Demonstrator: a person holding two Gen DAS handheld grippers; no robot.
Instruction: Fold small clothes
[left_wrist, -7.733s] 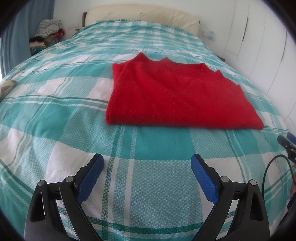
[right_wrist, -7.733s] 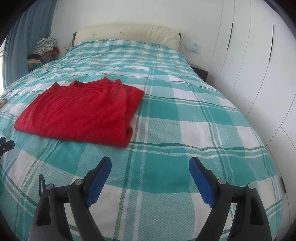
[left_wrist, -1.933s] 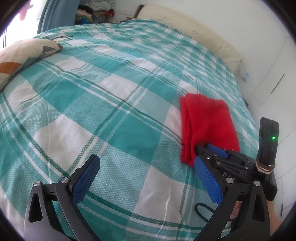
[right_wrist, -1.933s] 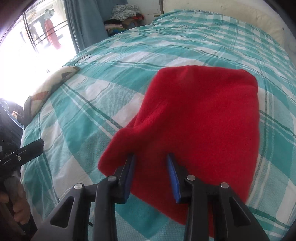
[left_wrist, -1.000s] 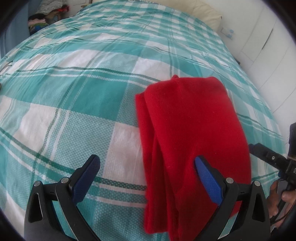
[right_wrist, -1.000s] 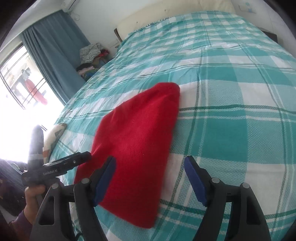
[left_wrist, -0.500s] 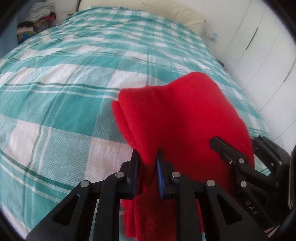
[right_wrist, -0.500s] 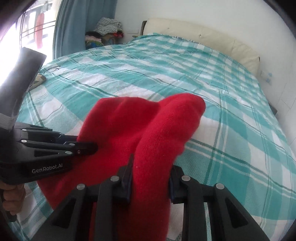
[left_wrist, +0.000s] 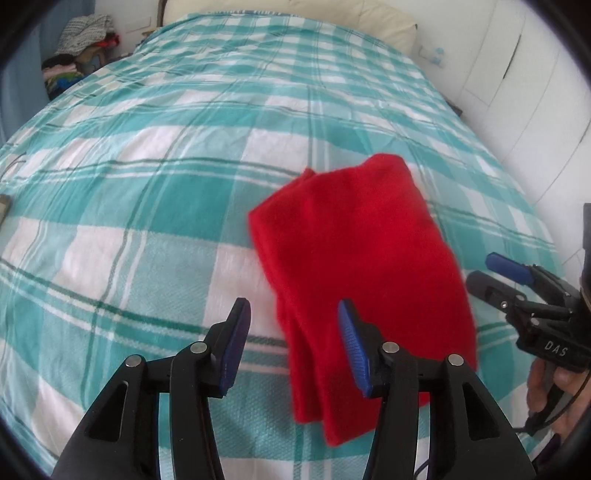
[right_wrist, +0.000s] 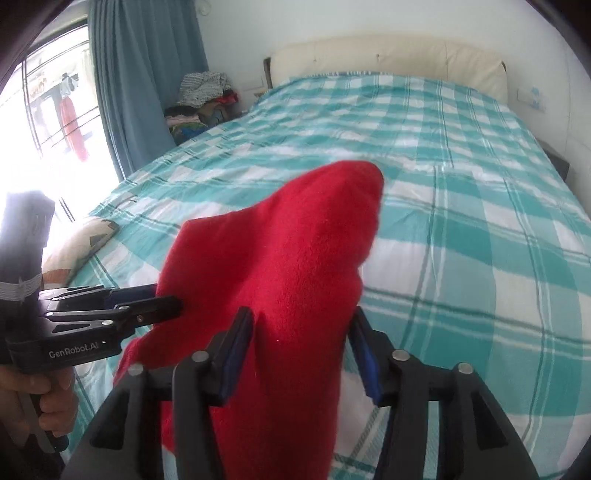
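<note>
Red folded garment (left_wrist: 365, 251), plain, no pattern showing. Bed cover (left_wrist: 155, 155) showing teal-and-white check with thin dark green lines. Left claw (left_wrist: 291, 347) showing black arms, blue pads. Headboard (right_wrist: 388, 59) showing cream; curtain (right_wrist: 144, 74) at upper left showing grey-blue.

A home bedroom is indicated by the checked bedspread (left_wrist: 184, 155) ahead of the fingers, headboard (right_wrist: 388, 55), curtain (right_wrist: 147, 74) and heaped clothes (right_wrist: 203, 99) beyond
</note>
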